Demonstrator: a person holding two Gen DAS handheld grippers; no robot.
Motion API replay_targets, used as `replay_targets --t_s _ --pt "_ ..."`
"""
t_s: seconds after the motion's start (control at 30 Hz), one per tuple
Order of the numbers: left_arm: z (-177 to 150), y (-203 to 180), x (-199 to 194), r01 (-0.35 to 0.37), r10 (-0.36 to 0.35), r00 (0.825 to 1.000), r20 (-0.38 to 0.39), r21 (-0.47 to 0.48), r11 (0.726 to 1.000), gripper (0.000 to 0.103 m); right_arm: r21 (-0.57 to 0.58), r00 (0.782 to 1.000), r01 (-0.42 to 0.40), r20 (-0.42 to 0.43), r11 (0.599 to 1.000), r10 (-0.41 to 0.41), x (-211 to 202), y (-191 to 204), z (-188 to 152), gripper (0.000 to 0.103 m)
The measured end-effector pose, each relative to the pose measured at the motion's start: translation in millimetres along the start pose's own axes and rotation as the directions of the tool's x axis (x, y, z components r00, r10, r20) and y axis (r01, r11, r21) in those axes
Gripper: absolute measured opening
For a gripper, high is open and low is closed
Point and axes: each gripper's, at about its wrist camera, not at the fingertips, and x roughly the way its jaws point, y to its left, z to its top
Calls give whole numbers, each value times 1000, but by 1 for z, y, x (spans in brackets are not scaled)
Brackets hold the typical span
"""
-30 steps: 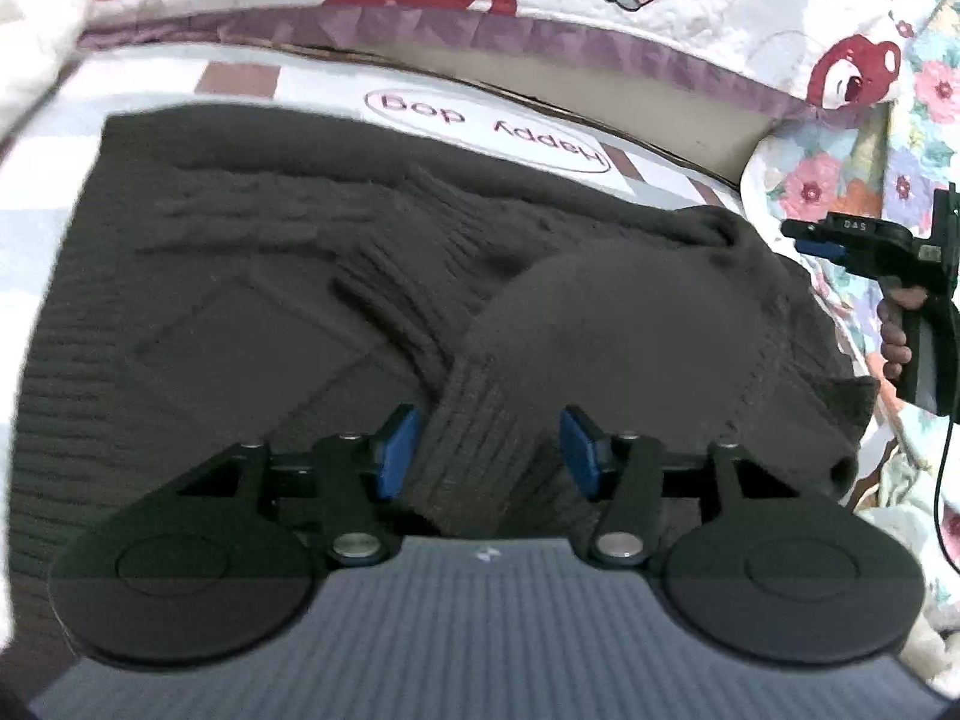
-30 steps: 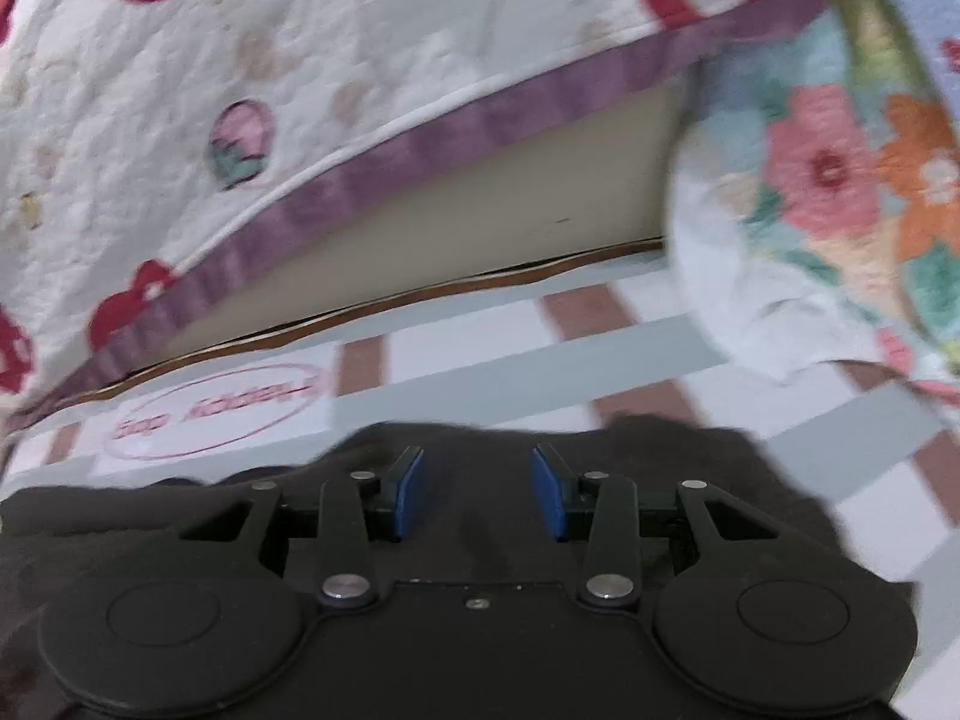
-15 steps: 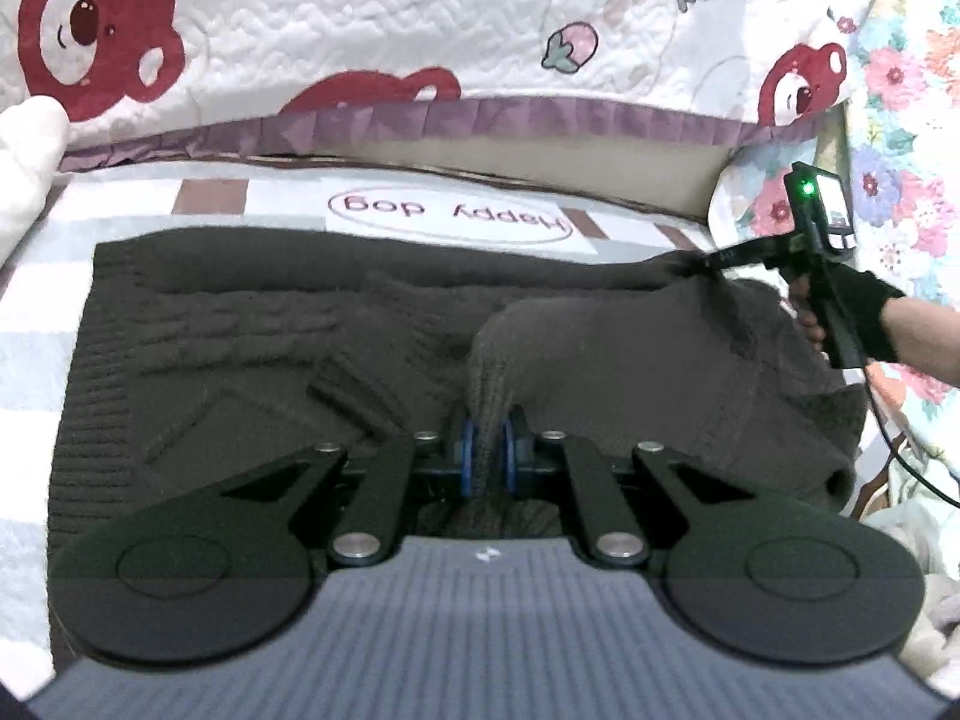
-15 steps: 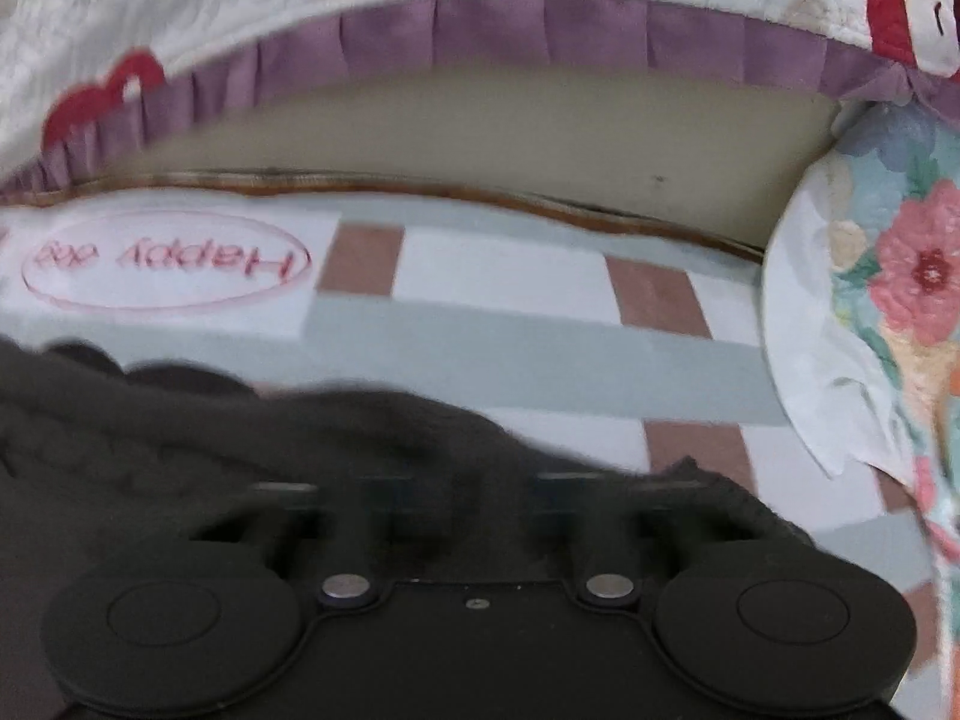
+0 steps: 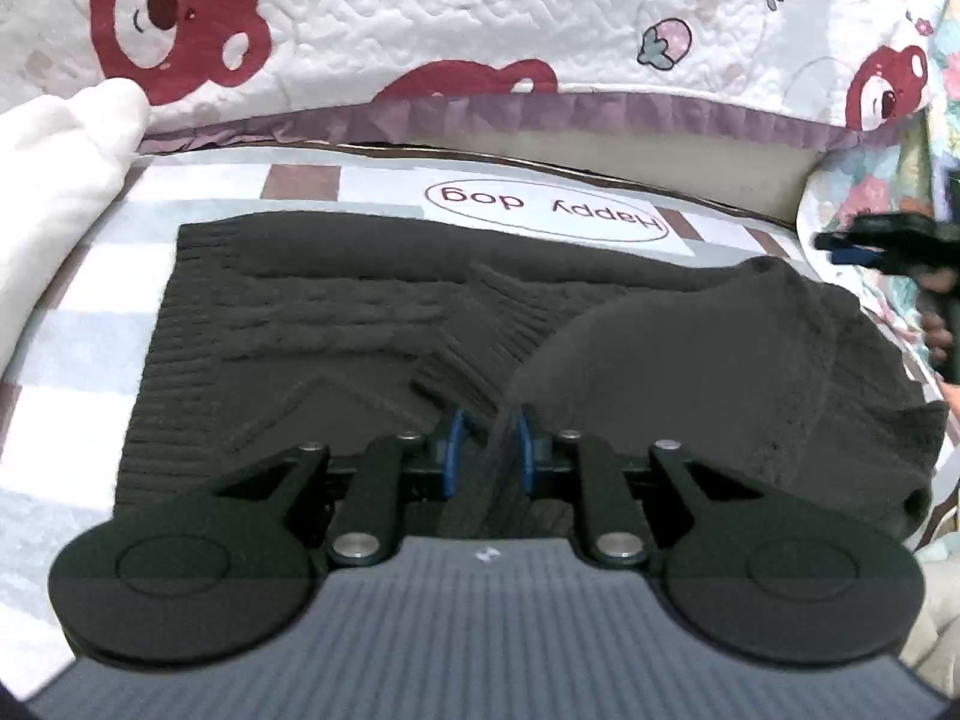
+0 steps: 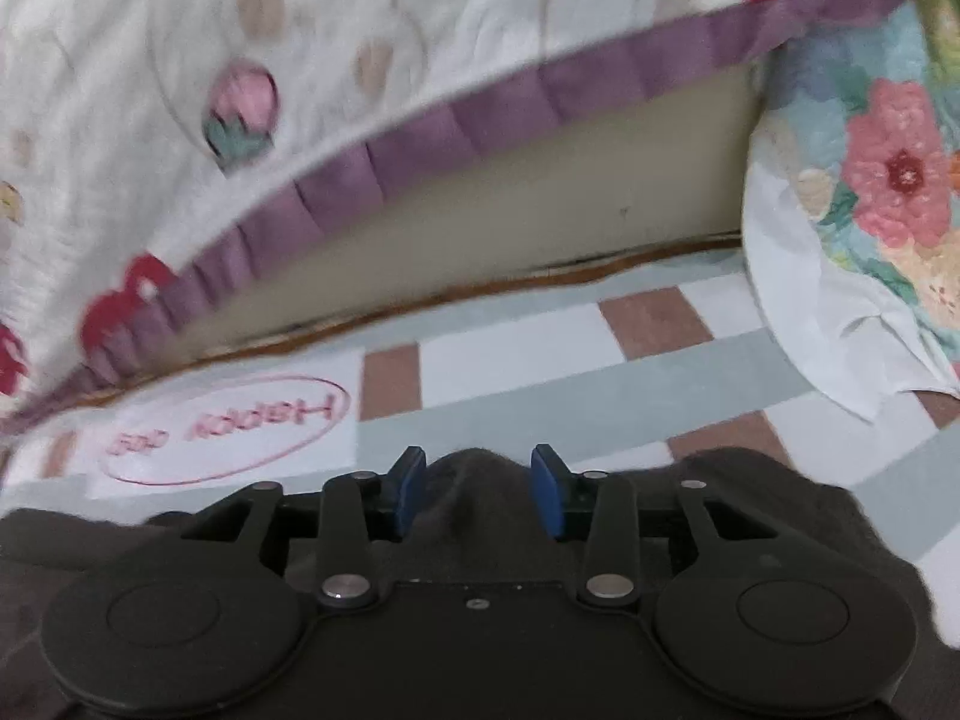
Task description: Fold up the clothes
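A dark brown knit sweater (image 5: 312, 324) lies spread on a checked mat, its right part folded over into a hump. In the left wrist view my left gripper (image 5: 492, 432) sits low over the sweater's near side. Its jaws are opening, with a raised ridge of the knit standing between the blue pads and a gap on the left pad's side. In the right wrist view my right gripper (image 6: 478, 480) hovers over the sweater's far right edge (image 6: 750, 498). Its jaws are opening, and a small peak of cloth stands untouched between them. The left wrist view shows the right gripper (image 5: 837, 249) blurred.
The checked mat (image 5: 78, 324) carries a "Happy dog" label (image 5: 546, 210) behind the sweater. A bear-print quilt (image 5: 420, 18) rises at the back. A white cloth (image 5: 54, 168) lies at the left and floral fabric (image 6: 888, 168) at the right. A person's hand (image 5: 939, 336) holds the right gripper.
Both grippers closed on sweater folds half a second ago and have now parted their jaws. The right gripper has pulled back to the sweater's right edge, and the cloth there has dropped.
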Motion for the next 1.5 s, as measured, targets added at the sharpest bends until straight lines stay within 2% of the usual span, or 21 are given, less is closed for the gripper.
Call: replay_targets --t_s 0.07,0.1,0.2,0.27,0.4,0.47,0.53,0.57,0.6,0.67,0.73,0.77,0.8,0.9,1.03,1.17,1.2,1.27,1.37,1.5 --pt "3 -6 -8 -3 3 1000 -19 0 1000 18 48 999 -27 28 998 25 -30 -17 -7 45" --pt "5 -15 -16 -6 6 1000 -22 20 1000 22 83 999 -39 41 996 35 -45 -28 -12 46" --pt "10 -44 -39 14 -13 1000 -10 99 995 43 168 997 -46 65 985 36 -85 -67 -32 48" --pt "13 -65 -51 46 -47 999 6 165 985 45 209 998 -22 56 978 10 -107 -96 -45 48" --pt "17 -108 -45 68 -61 998 -35 286 956 47 340 999 -24 29 940 15 -140 -157 -66 48" --pt "21 -132 -39 87 -65 995 -73 357 930 47 420 999 -31 0 907 34 -143 -175 -81 48" --pt "29 -160 -34 139 -97 988 -117 438 888 48 499 998 -33 -30 866 55 -146 -193 -96 48" --pt "35 -175 -30 168 -117 984 -135 479 862 52 527 996 -16 -68 850 62 -142 -199 -103 48" --pt "40 -191 -24 196 -135 979 -153 515 834 56 543 993 20 -109 840 47 -137 -203 -107 48" --pt "48 -225 -6 236 -155 970 -187 570 787 56 544 991 49 -128 838 25 -130 -206 -115 49" --pt "47 -257 14 252 -163 966 -200 599 760 56 551 991 56 -133 832 21 -124 -208 -122 49" --pt "45 -268 24 273 -185 961 -206 596 755 56 563 991 47 -129 825 31 -120 -209 -124 49" --pt "43 -277 34 296 -206 954 -216 584 756 56 577 992 34 -118 816 43 -118 -210 -125 49" --pt "30 -296 70 355 -251 931 -265 504 787 55 598 995 3 -81 802 56 -111 -214 -125 49" --pt "6 -313 102 376 -247 918 -310 488 787 53 601 999 23 -48 799 7 -99 -224 -123 52" --pt "-14 -311 125 404 -239 888 -393 416 815 50 635 999 -45 37 772 28 -87 -230 -123 53" --pt "-19 -310 129 393 -222 888 -403 413 822 47 636 998 -64 52 769 40 -84 -230 -122 51" --pt "-24 -306 131 382 -212 891 -401 411 828 44 635 992 -129 82 762 99 -79 -228 -120 12" --pt "-19 -300 125 375 -221 894 -389 383 844 31 653 974 -225 154 723 164 -84 -221 -113 12" --pt "1 -287 108 357 -239 912 -334 356 864 30 645 945 -326 206 691 253 -94 -198 -90 11"
